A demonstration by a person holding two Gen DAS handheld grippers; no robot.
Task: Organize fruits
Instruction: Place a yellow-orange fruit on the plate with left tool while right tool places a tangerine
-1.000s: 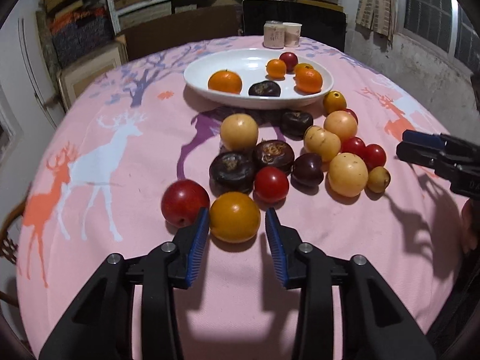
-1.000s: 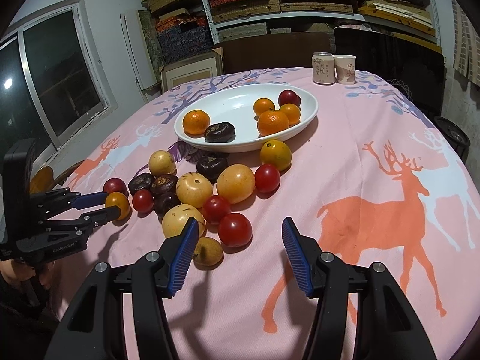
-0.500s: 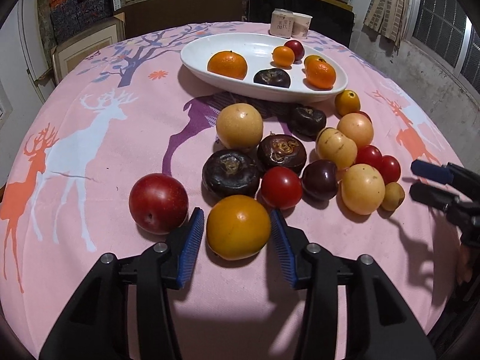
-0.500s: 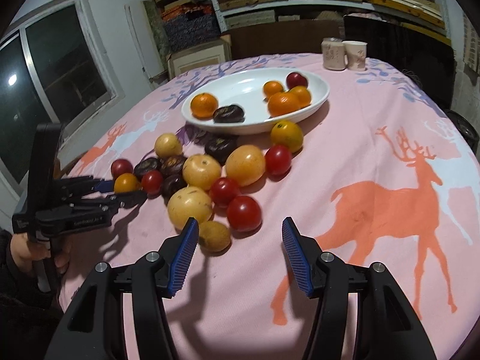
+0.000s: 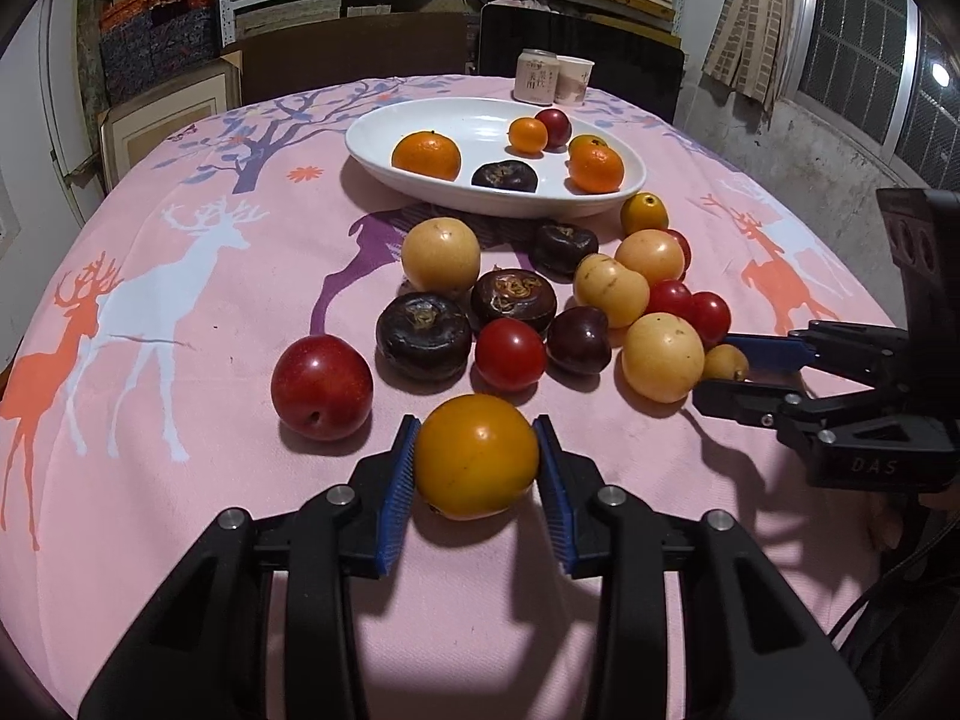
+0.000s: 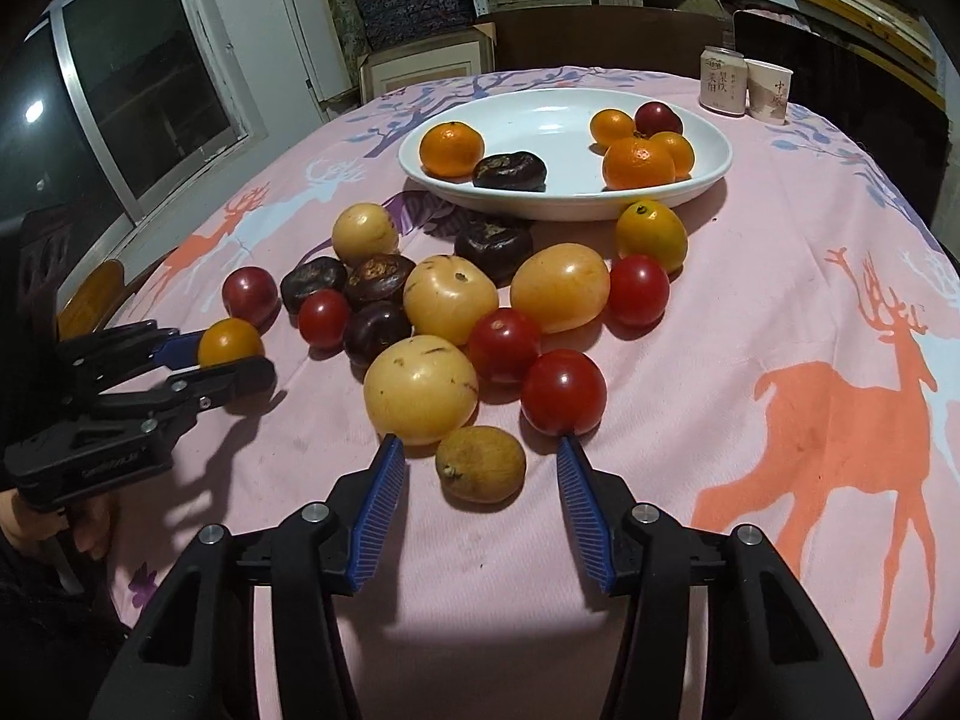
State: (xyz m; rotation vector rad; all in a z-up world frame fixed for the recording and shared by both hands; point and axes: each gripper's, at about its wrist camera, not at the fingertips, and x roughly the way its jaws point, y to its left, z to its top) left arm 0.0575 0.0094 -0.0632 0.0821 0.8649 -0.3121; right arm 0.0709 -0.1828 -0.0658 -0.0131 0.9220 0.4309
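Left wrist view: left gripper (image 5: 476,468) has just been closing, and both blue pads (image 5: 398,495) now press the sides of the orange-yellow fruit (image 5: 476,463), which sits on the pink deer tablecloth (image 5: 180,396) at the near edge of the loose fruit pile. Red plum (image 5: 321,387) lies just beside it on the left, not touching. Two dark chestnut-like fruits, a red tomato (image 5: 510,354) and pale yellow fruits are clustered beyond. White oval plate (image 5: 384,150) further back holds oranges, one dark fruit and a small red one; a can (image 5: 536,77) and paper cup (image 5: 574,79) stand behind it. The right gripper comes in from the right edge, its tips around a small tan fruit. Right wrist view: right gripper (image 6: 480,471) has just been closing, but its jaws are apart; small tan fruit (image 6: 480,464) lies between the pads with a gap on both sides, nothing gripped. Large yellow fruit (image 6: 420,390) and a red tomato sit just past the fingertips. At far left the left gripper is clamped on the orange-yellow fruit, with a hand (image 6: 36,516) on its handle.
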